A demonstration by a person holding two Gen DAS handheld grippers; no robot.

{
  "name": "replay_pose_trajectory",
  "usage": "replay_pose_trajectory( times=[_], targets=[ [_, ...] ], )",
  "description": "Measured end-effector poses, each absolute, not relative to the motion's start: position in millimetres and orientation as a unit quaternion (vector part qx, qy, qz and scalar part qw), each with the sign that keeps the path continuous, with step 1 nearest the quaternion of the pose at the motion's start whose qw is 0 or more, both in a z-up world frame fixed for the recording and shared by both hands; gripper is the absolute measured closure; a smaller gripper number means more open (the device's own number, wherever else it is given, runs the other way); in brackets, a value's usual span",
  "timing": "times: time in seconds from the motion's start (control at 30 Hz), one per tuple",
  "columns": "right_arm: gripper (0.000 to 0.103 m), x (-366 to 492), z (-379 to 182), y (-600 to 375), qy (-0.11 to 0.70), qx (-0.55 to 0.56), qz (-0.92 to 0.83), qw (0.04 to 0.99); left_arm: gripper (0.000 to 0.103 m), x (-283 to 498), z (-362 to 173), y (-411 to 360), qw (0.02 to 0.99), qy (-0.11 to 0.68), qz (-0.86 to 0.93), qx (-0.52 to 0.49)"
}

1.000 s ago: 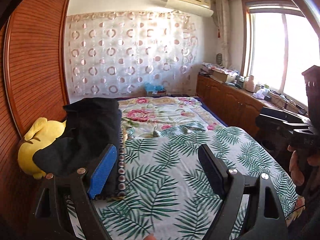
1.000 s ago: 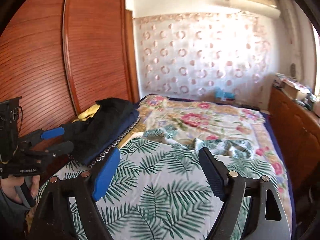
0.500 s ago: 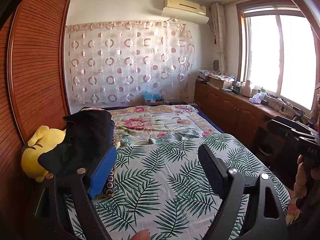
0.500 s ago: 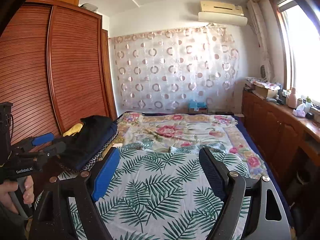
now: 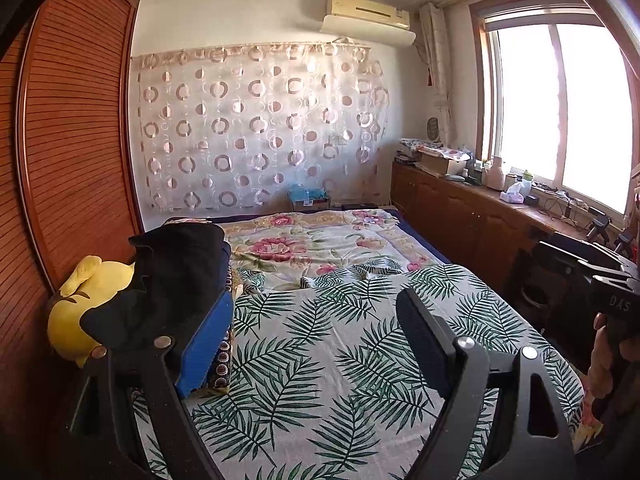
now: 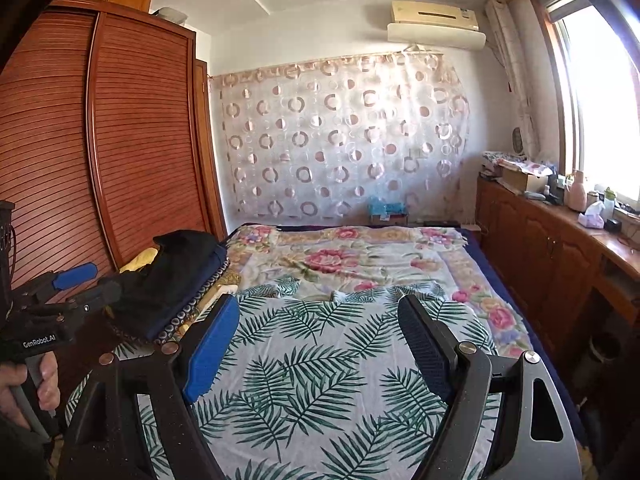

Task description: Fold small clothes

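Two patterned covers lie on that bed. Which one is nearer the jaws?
The palm-leaf sheet, white with green fronds, lies just beyond the jaws. The rose-flowered cover lies beyond it, toward the curtain.

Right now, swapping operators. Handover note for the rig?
Left tool: open, empty, held above the bed.
Right tool: open, empty, also above the bed.
Clothes: dark pile stacked at the bed's left edge by the wardrobe, yellow plush beside it. Whether those pieces are folded cannot be told.
Done: nothing evident; no garment laid out on the leaf sheet.
Left: pull a piece from the pile, spread it, fold.
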State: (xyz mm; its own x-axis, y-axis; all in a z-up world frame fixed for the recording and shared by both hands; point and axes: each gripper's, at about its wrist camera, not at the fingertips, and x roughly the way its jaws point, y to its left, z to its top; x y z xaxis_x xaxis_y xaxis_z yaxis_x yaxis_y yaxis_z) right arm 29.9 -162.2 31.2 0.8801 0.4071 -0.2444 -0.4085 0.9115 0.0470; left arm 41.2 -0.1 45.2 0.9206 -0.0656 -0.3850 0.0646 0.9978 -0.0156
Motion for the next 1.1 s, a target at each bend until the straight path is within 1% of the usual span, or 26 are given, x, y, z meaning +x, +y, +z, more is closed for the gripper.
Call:
replay_pose_trajectory(
  times=[1.1],
  targets=[
    [0.020,35.7,30.4,-181.8,0.122,-0.008,0.213,0.969,0.019,34.0,47.0,4.0,0.981,0.192,-0.023,-0.006]
  ],
)
